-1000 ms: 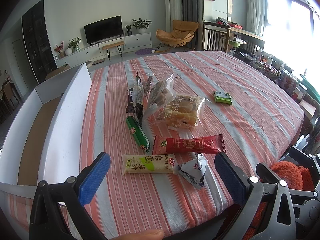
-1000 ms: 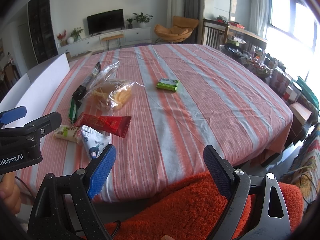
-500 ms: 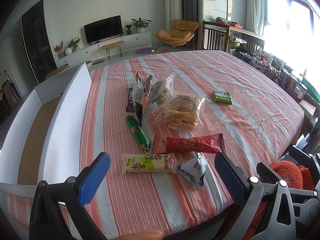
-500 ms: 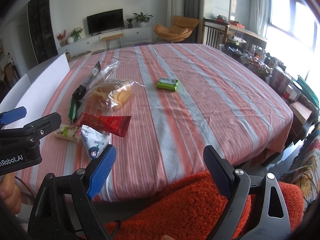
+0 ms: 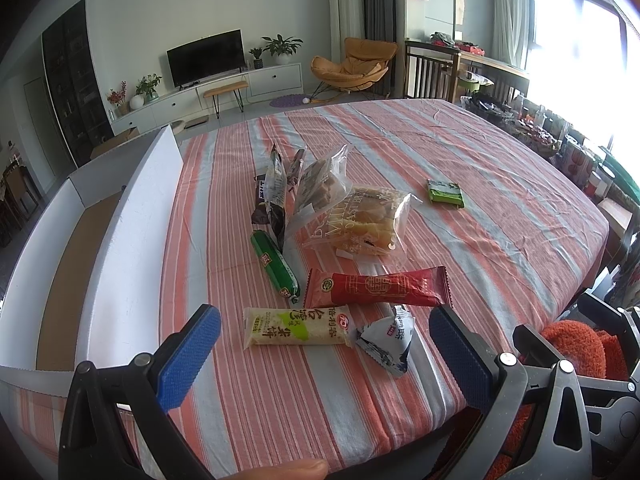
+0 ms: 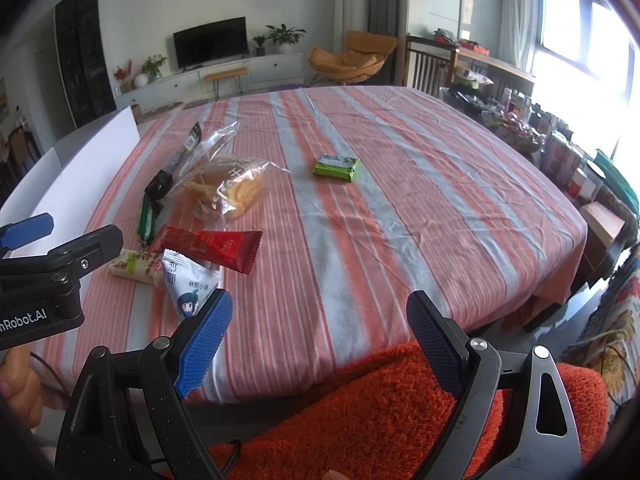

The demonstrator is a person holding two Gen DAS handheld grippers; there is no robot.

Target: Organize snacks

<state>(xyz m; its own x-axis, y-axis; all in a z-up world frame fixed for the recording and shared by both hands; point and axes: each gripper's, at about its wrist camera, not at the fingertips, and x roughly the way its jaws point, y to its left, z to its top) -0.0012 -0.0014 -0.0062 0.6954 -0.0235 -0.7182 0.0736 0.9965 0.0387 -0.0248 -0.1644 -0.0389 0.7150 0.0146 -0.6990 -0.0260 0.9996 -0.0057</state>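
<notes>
Snacks sit clustered near the cardboard box point(image 5: 132, 216) on the striped table point(image 5: 500, 208), nothing boxed yet. We count nine packets: yellow roll point(image 5: 296, 326), red bar point(image 5: 376, 289), white pouch point(image 5: 386, 338), green stick point(image 5: 275, 263), two clear bread bags point(image 5: 370, 220), two dark packets point(image 5: 275, 192), green pack point(image 5: 445, 192) apart. All light, crinkly, slippery; bread crushes, so we pinch seams. Left gripper point(image 5: 325, 340) and right gripper point(image 6: 319, 332) both wide open, empty.

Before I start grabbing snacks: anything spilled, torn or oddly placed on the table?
Nothing spilled or torn. The snacks lie in a loose heap near the white box, except a small green packet, which sits alone further right. Both grippers are open and empty.
</notes>
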